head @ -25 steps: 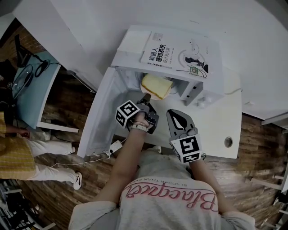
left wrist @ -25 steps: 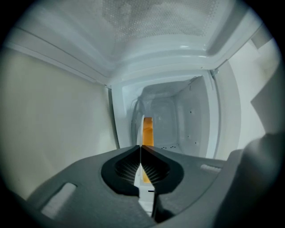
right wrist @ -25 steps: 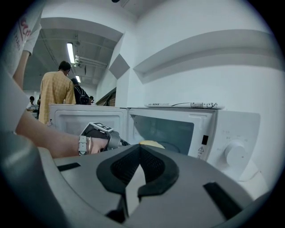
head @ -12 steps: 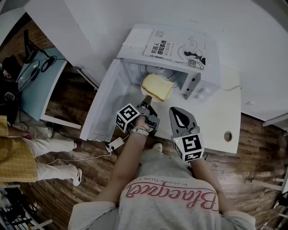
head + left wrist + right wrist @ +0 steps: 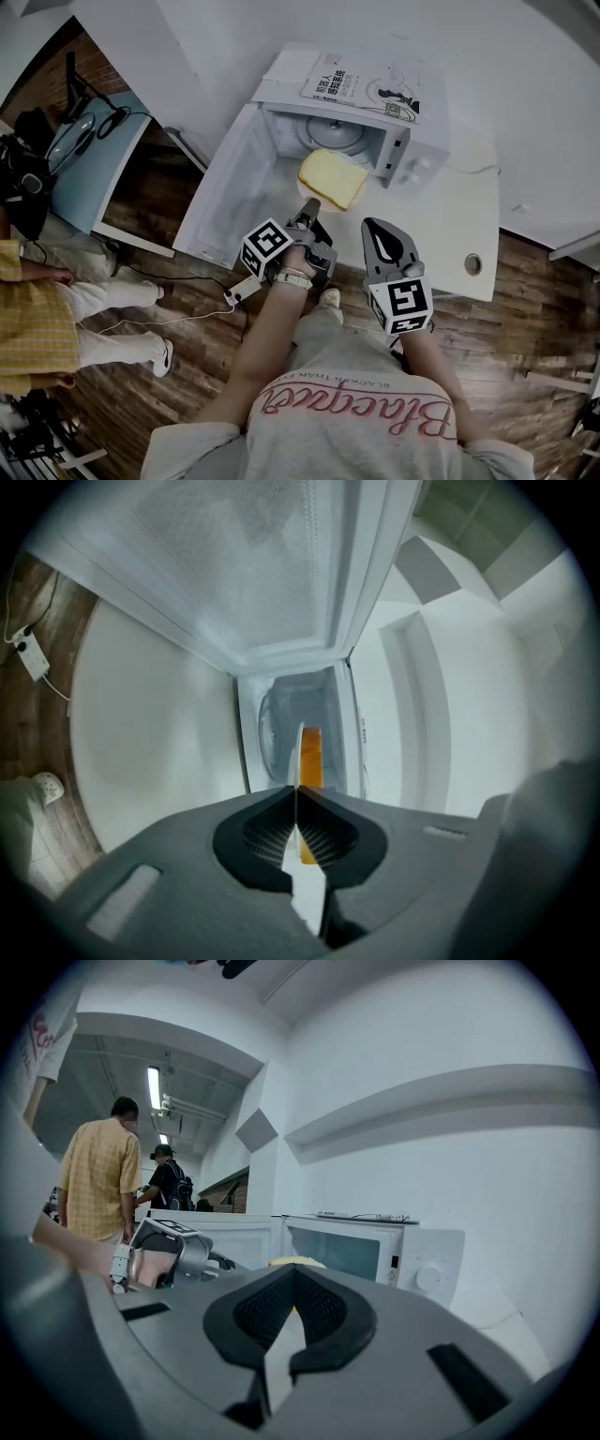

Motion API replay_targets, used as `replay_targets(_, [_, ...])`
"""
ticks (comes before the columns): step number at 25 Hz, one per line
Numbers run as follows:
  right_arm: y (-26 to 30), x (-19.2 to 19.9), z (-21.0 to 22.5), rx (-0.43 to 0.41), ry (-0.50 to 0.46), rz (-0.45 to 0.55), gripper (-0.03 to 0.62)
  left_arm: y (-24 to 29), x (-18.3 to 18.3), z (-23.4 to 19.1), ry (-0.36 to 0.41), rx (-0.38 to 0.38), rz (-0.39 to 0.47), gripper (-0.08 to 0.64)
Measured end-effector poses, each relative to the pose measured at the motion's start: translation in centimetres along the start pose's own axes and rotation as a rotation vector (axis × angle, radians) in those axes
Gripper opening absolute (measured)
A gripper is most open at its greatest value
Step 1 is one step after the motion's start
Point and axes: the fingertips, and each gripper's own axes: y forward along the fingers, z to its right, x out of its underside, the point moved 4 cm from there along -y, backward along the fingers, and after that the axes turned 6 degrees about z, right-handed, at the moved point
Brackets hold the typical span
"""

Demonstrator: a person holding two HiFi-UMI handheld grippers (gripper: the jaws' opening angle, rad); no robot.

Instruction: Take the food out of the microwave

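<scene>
A yellow slab of food [image 5: 333,178] lies on a white plate [image 5: 306,194] just outside the open microwave [image 5: 417,150], over the white table. My left gripper [image 5: 307,210] is shut on the plate's near rim. In the left gripper view the plate [image 5: 292,757] shows edge-on between the pads, with the food [image 5: 310,754] on its right side and the microwave's cavity [image 5: 281,710] behind. My right gripper [image 5: 377,228] hangs beside it to the right, shut and empty. The right gripper view shows its jaws [image 5: 292,1283] closed, with the food [image 5: 296,1262] and microwave [image 5: 375,1246] beyond.
The microwave door [image 5: 234,183] hangs open to the left. A book [image 5: 367,89] lies on top of the oven. The white table [image 5: 459,230] has a cable hole [image 5: 472,264]. Two people [image 5: 98,1185] stand at the far left. A power strip [image 5: 242,289] lies on the wooden floor.
The plate with the food has come out of the microwave's cavity toward me, held by the left gripper. Both grippers have drawn back from the oven; the turntable now shows.
</scene>
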Motion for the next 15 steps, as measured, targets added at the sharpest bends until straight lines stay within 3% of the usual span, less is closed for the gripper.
replay_targets(7, [-4.0, -0.8, -1.5, 0.0, -0.009, 0.012, 0.009, -5.1, 2.2, 1.2, -0.038, 0.034, 0.053, 0.014])
replay_targets(15, [-8.1, -1.0, -3.2, 0.018, -0.007, 0.026, 0.009, -10.0, 4.7, 2.4, -0.021, 0.06, 0.049, 0.014])
